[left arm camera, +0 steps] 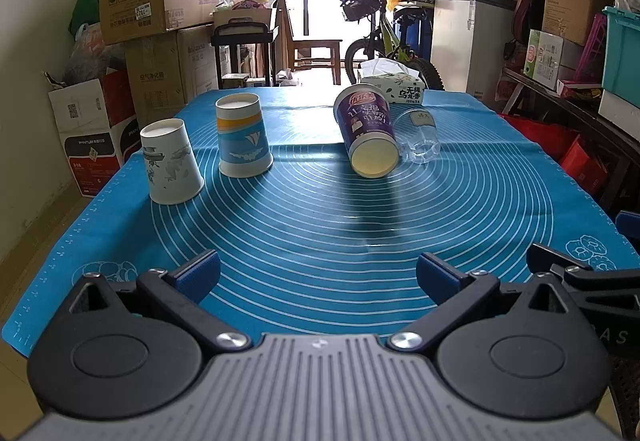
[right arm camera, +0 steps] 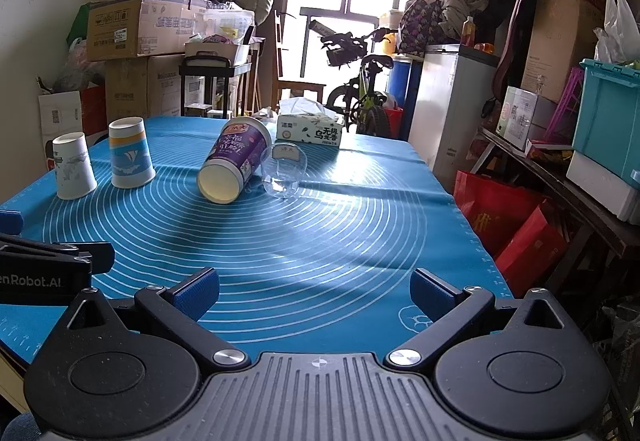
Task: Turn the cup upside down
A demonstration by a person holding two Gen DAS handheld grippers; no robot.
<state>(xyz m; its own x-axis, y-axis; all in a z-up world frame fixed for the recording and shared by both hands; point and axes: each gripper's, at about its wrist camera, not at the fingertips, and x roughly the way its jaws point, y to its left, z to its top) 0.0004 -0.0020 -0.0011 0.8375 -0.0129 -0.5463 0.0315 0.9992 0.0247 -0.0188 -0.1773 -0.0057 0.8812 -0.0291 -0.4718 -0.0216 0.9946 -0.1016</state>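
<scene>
A purple paper cup [left arm camera: 367,133] [right arm camera: 235,165] lies on its side on the blue mat [left arm camera: 320,225] [right arm camera: 320,233], mouth toward me. A clear plastic cup [left arm camera: 418,137] [right arm camera: 285,169] lies on its side touching its right flank. A white paper cup [left arm camera: 171,161] [right arm camera: 74,165] and a blue-and-orange paper cup [left arm camera: 243,135] [right arm camera: 130,153] stand upside down at the left. My left gripper [left arm camera: 318,275] is open and empty near the mat's front edge. My right gripper [right arm camera: 314,291] is open and empty, to its right.
A tissue box [left arm camera: 394,87] [right arm camera: 310,131] sits at the mat's far edge behind the lying cups. Cardboard boxes stack at the left wall, a bicycle [left arm camera: 380,37] and a white cabinet stand behind the table, and shelves with bags line the right.
</scene>
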